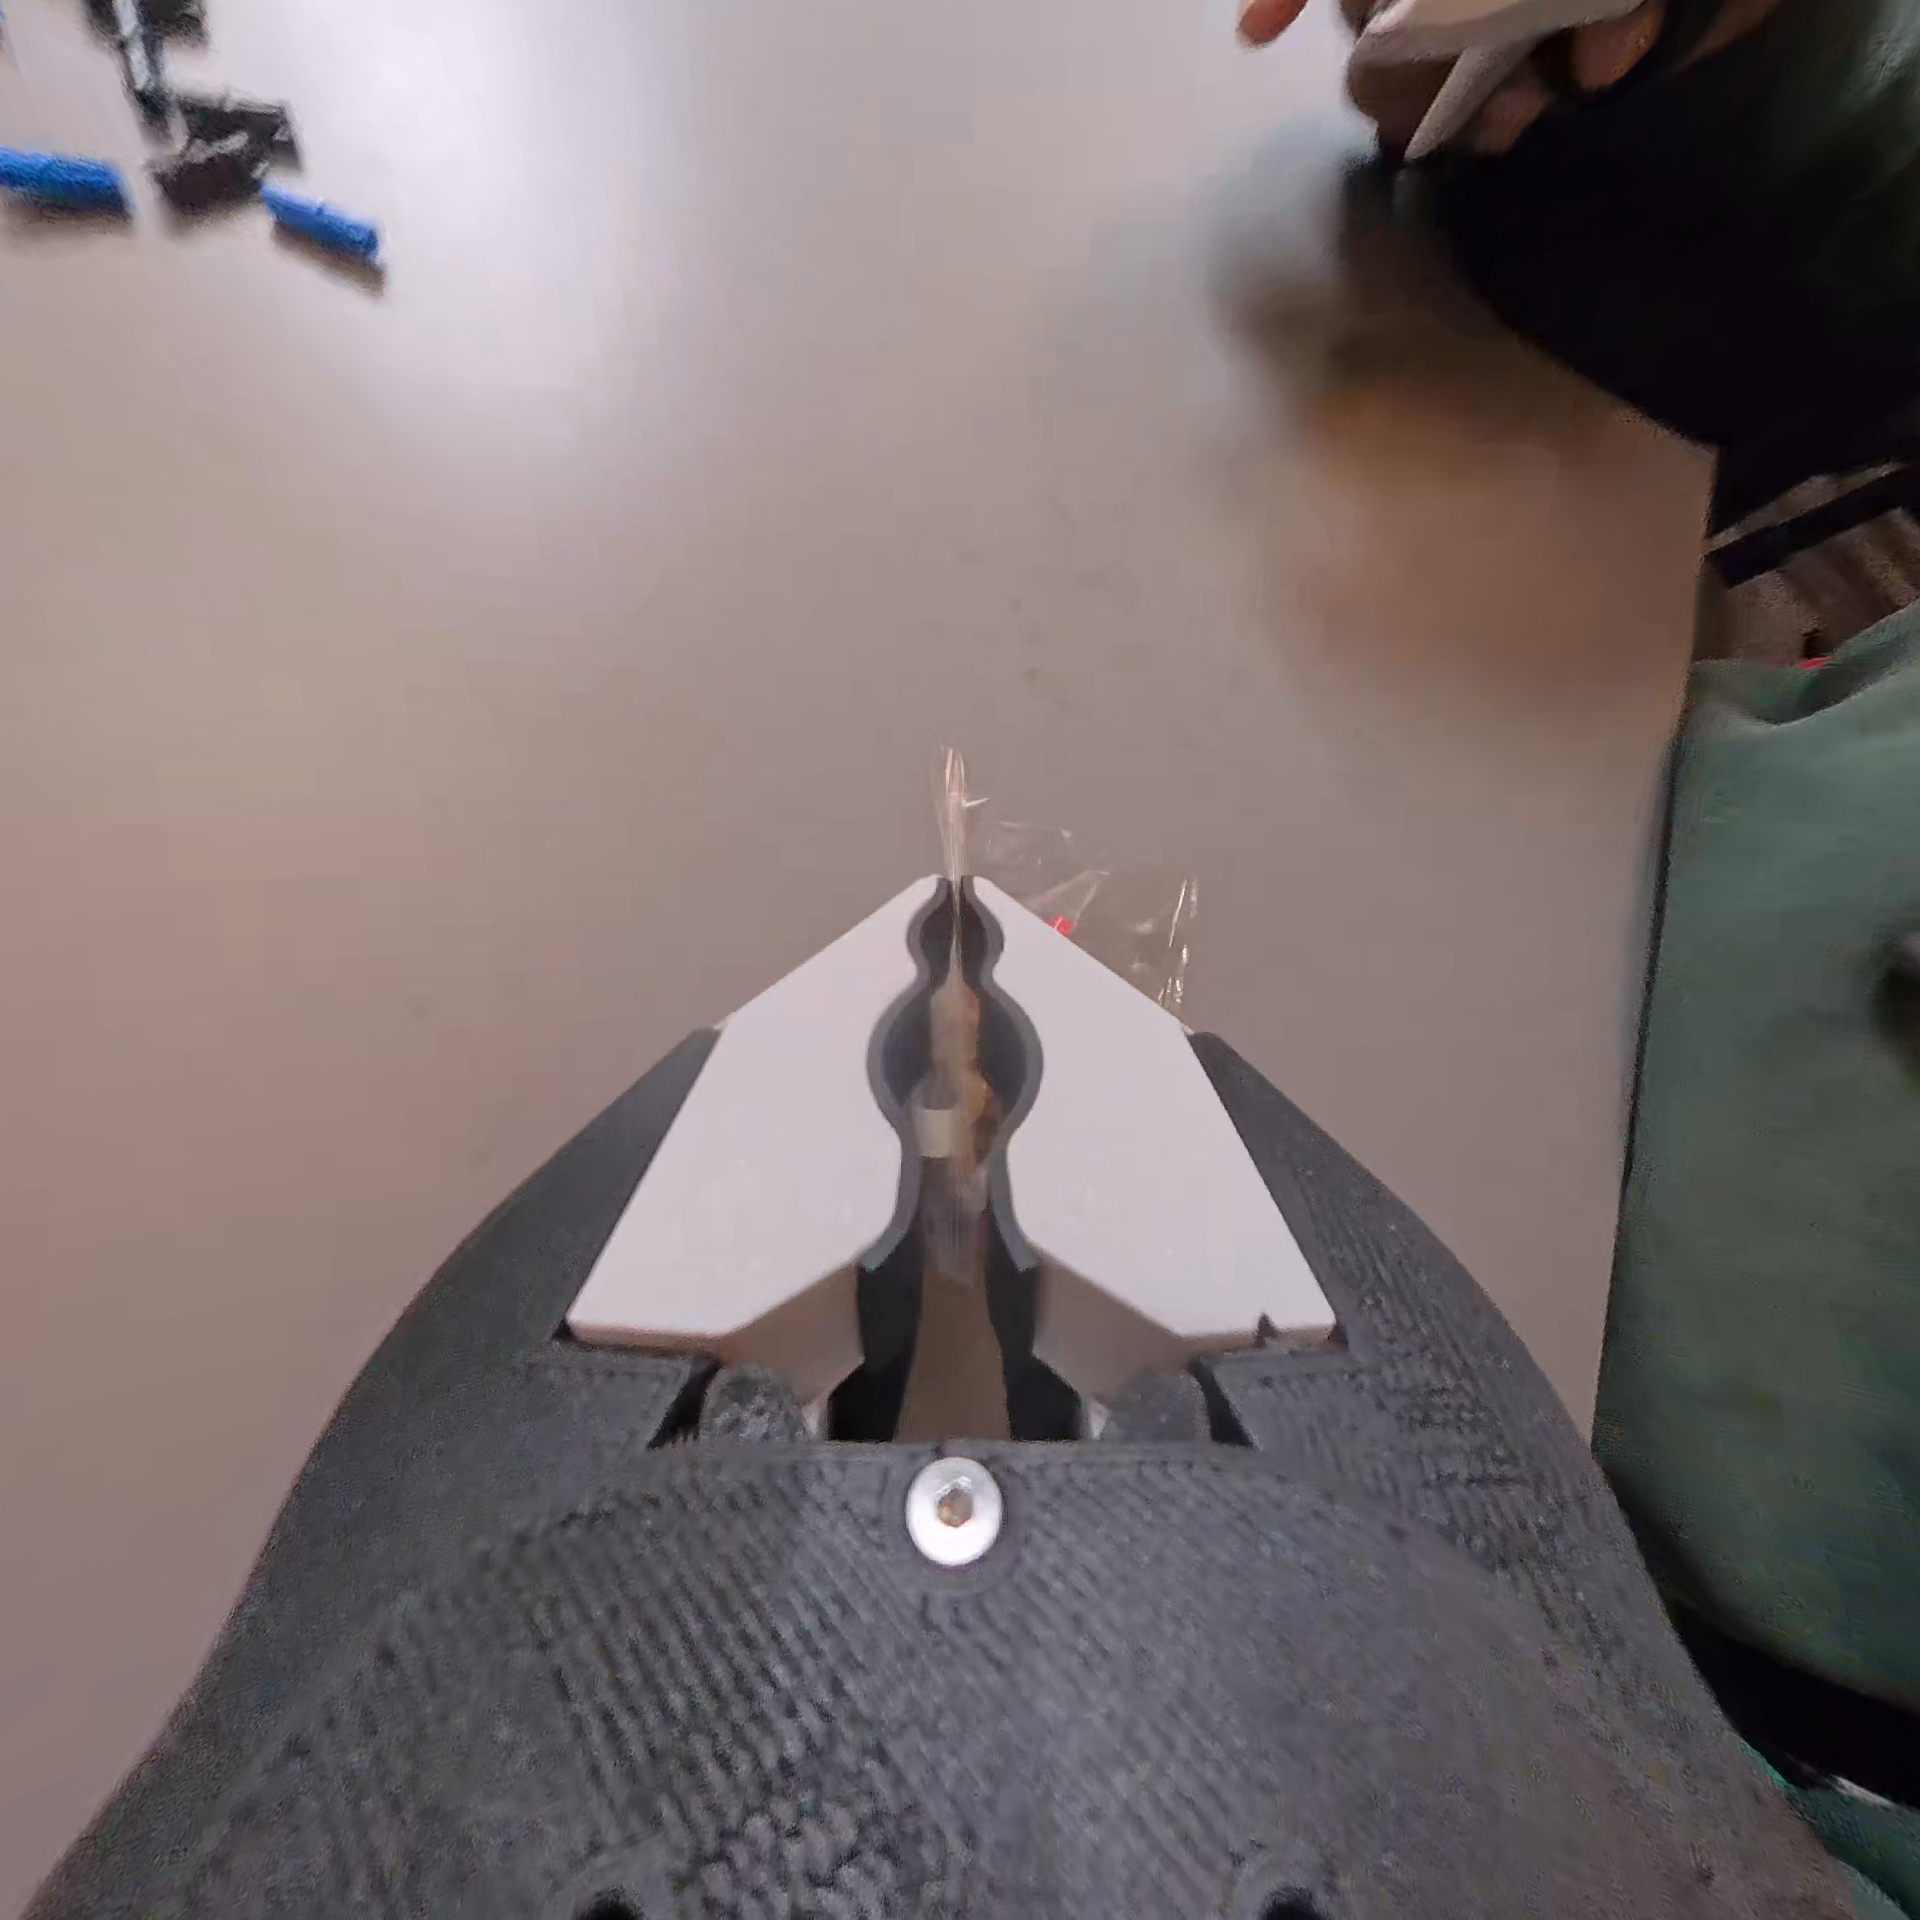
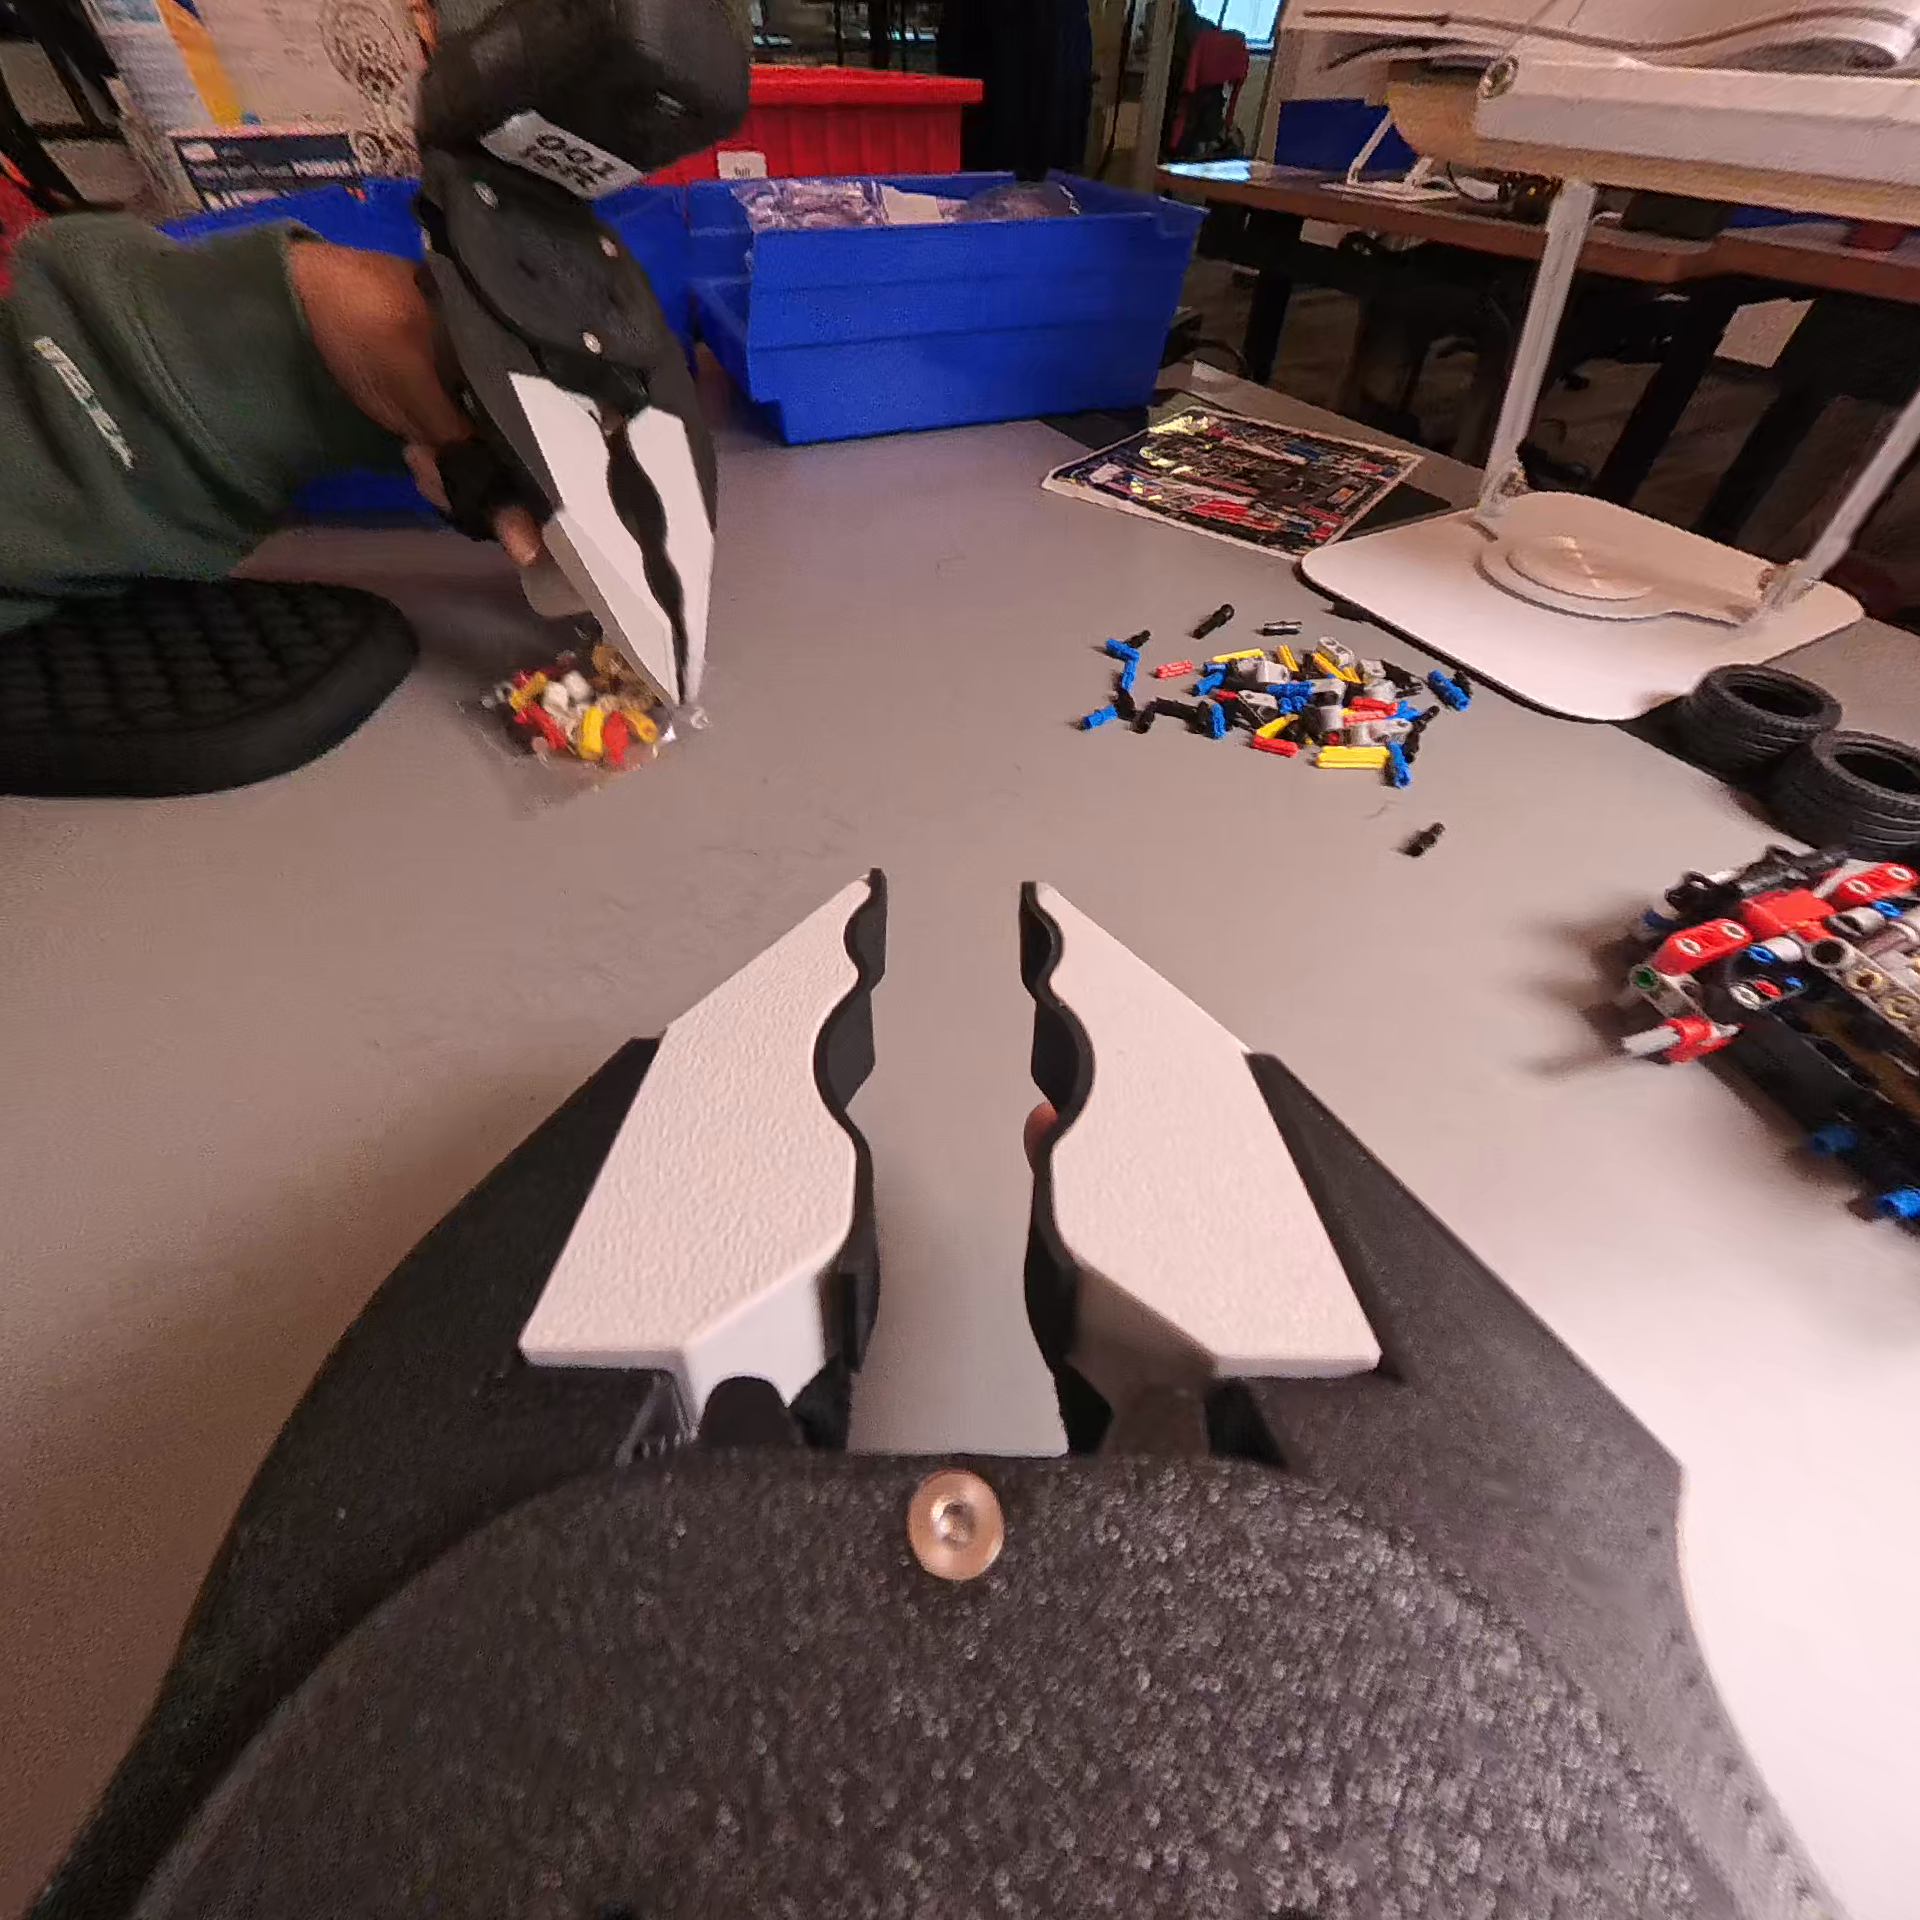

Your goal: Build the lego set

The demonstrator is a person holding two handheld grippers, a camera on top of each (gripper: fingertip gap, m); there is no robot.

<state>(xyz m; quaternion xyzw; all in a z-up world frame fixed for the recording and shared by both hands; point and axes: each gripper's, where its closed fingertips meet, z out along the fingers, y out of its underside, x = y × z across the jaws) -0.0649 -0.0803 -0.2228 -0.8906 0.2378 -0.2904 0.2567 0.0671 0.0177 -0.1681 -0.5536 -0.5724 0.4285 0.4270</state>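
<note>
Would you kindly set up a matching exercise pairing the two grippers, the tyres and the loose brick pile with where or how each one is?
Things:
1. left gripper
2. right gripper
3. tyres
4. brick pile

States or places:
A. stacked at the table's right edge
B. fingers apart, holding nothing
C. spread loose beside the white lamp base
D. shut on a clear bag of small parts

Pairs: 1-D, 2-B, 3-A, 4-C
</note>
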